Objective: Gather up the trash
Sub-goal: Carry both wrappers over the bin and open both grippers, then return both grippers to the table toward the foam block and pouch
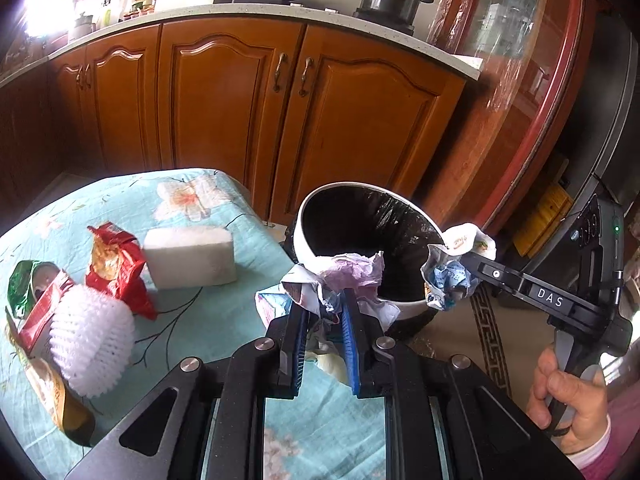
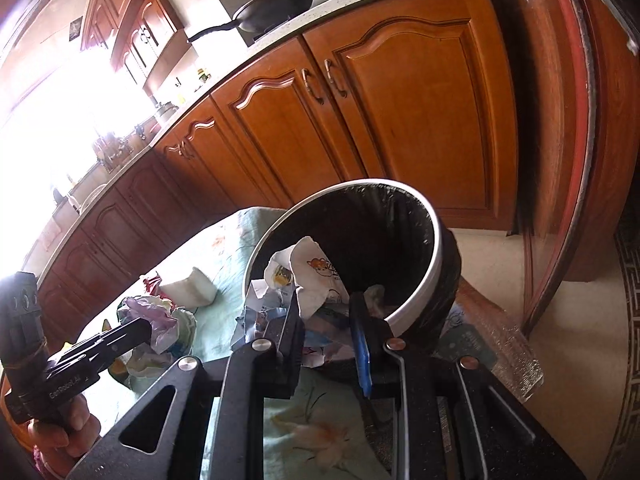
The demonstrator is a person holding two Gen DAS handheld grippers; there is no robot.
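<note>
I have both tools loaded; my left tool (image 1: 324, 308) is pinching a wad of crumpled pink and white paper (image 1: 352, 270), and my right tool (image 2: 326, 312) is pinching a crumpled white wrapper with cartoon print (image 2: 316, 276). What matters now is where the bin (image 1: 404, 304) lies from each load; it stands just off the edge of the surface (image 1: 188, 320), lined with a black bag, its mouth tipped toward me in both views. From the left wrist the pink wad sits right at the near rim, overlapping it but not yet clearly past it; the bin's mouth lies straight ahead along the fingers, so I judge a short push forward would put it over the hole. From the right wrist the white wrapper already shows against the dark inside, just beyond the near rim; so the right hand (image 1: 568, 396) looks the nearer to a clean drop. More trash waits well to the left on the surface: a red packet (image 1: 116, 264), a white foam net (image 1: 92, 344), a green wrapper (image 1: 20, 284).
</note>
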